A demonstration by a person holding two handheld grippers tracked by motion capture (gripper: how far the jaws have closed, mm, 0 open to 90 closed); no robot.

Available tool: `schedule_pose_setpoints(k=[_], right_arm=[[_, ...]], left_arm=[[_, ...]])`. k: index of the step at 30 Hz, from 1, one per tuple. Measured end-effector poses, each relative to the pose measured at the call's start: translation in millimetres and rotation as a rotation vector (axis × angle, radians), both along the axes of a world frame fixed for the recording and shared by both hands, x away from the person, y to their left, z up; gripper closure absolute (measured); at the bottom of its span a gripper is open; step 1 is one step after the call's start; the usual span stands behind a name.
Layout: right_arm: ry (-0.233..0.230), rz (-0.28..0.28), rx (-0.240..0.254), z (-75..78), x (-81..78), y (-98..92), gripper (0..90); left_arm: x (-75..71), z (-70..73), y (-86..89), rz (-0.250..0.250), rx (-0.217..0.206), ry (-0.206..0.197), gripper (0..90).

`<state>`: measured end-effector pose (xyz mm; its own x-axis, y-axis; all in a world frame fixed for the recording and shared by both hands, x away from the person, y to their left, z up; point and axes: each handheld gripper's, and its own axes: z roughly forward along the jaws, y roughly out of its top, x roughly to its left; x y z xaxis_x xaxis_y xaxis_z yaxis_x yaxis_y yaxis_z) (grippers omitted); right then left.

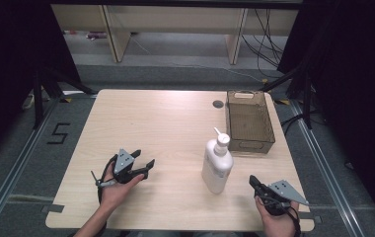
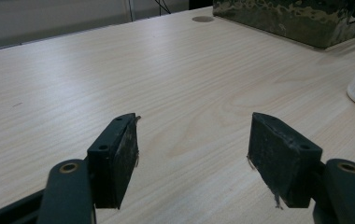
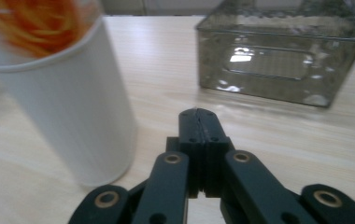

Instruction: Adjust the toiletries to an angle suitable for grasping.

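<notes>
A white pump bottle (image 1: 217, 165) stands upright on the wooden bench (image 1: 161, 133), just in front of a smoky clear bin (image 1: 249, 121). The right gripper (image 1: 255, 183) rests near the bottle's base, its fingers (image 3: 199, 140) clenched together on nothing. The left gripper (image 1: 143, 164) sits well apart to the left, fingers (image 2: 115, 158) released wide.

Occupying the middle of the high view: pale wooden table (image 1: 151, 123), grain running left to right. Sitting at upper right of the tabletop: smoky see-through bin (image 1: 250, 144), open on top, long side running away up the frame. Lying just left of the bin's far corner: small dark round grommet (image 1: 218, 104). Showing at left on the grey floor: black taped "5" (image 1: 58, 133). Trailing down at upper right: black cables (image 1: 267, 34).
</notes>
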<state>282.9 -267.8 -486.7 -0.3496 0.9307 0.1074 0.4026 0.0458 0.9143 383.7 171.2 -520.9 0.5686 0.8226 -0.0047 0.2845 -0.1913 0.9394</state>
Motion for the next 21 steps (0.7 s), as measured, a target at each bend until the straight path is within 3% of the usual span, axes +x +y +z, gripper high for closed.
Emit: schedule_pose_setpoints(k=[7, 9, 11, 12, 14, 17, 19, 20, 21], right_arm=[[-0.005, 0.071, -0.010, 5.1, 0.6, 11.8, 90.0], [-0.024, 0.070, 0.025, 10.1, 4.9, 14.7, 90.0], [-0.006, 0.074, 0.045, 12.9, 5.0, 16.8, 90.0], [-0.049, 0.085, 0.011, 16.2, 10.1, 17.2, 90.0], [-0.026, 0.084, 0.032, 18.4, 10.1, 19.7, 90.0], [-0.053, 0.100, 0.000, 22.7, 14.5, 22.6, 90.0], [-0.041, 0.121, 0.028, 24.8, 15.5, 26.7, 90.0], [-0.069, 0.113, -0.009, 25.9, 15.5, 27.7, 90.0], [-0.069, 0.113, -0.009, 25.9, 15.5, 27.7, 90.0]], left_arm=[[-0.1, -0.1, -1.2, -0.004, 0.007, -0.002, 32.6], [0.1, 0.0, -0.6, -0.003, 0.005, 0.003, 32.6], [0.2, 0.1, -0.5, -0.004, 0.005, 0.003, 32.6], [0.2, 0.0, -0.5, -0.004, 0.005, 0.003, 32.6], [0.2, 0.0, -0.5, -0.005, 0.004, 0.002, 32.6], [0.6, 0.1, -0.4, -0.008, 0.006, 0.004, 32.6], [0.7, 0.0, -0.5, -0.007, 0.003, 0.005, 32.6], [0.7, 0.0, -0.4, -0.007, 0.002, 0.005, 32.6], [0.4, 0.0, -0.4, -0.005, 0.000, 0.006, 32.6]])
